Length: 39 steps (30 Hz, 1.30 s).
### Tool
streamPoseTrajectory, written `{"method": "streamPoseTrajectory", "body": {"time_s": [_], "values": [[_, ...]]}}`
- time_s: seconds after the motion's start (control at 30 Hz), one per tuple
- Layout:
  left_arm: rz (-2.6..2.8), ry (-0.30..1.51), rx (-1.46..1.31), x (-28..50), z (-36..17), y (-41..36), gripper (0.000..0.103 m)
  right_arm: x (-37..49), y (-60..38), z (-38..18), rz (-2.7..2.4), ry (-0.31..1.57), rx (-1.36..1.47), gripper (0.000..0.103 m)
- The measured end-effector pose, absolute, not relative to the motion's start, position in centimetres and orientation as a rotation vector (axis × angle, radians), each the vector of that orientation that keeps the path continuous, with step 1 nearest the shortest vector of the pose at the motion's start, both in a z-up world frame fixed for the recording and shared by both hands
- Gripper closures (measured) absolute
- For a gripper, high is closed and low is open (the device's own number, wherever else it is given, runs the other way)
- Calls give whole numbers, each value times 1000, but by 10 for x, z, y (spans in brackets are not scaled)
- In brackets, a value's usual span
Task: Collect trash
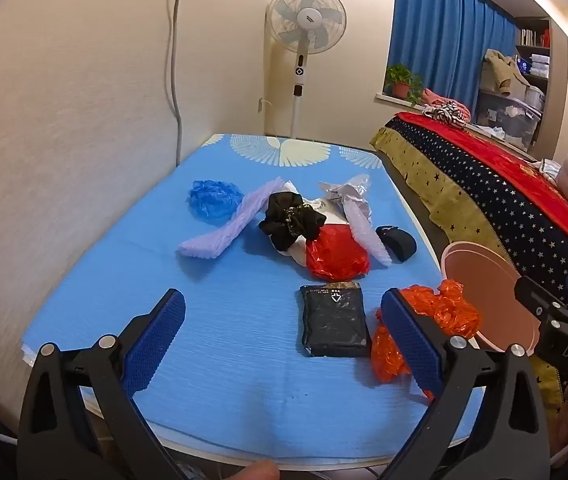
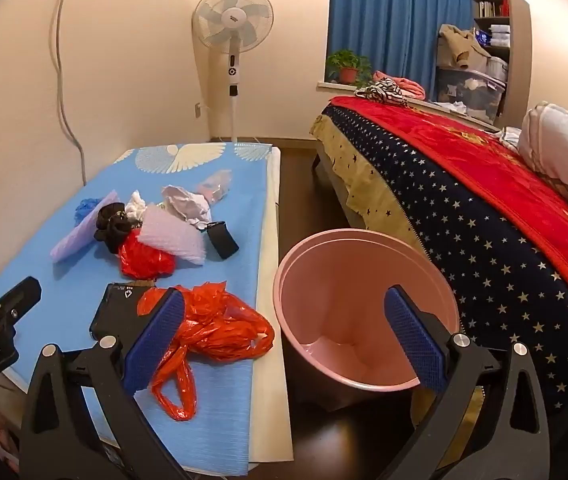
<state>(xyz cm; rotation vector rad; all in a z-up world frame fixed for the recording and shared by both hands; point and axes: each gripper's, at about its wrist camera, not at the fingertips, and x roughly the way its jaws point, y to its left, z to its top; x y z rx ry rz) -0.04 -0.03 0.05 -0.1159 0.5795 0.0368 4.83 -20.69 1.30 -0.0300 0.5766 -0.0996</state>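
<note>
Several scraps of trash lie on the bench (image 1: pixel 104 280), which has a ribbed blue cover: a crinkled orange-red plastic bag (image 2: pixel 220 324) at the near edge, a flat black packet (image 1: pixel 333 320) beside it, a glossy red bag (image 1: pixel 335 258), a lilac foam strip (image 1: pixel 224 228), a blue plastic wad (image 1: pixel 212 200) and a black fabric bunch (image 1: pixel 291 222). The round pink bin (image 2: pixel 363 308) stands on the floor between bench and bed, empty inside. The left hand-held gripper (image 1: pixel 284 344) and right hand-held gripper (image 2: pixel 284 340) both gape wide, holding nothing.
</note>
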Motion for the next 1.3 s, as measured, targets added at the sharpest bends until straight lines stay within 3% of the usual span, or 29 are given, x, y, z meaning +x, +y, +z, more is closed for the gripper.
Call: {"method": "streamPoseTrajectory", "body": {"time_s": [1.3], "values": [[37, 578, -103, 2, -3, -3, 8, 53, -189, 7, -63, 588, -67, 5]]}}
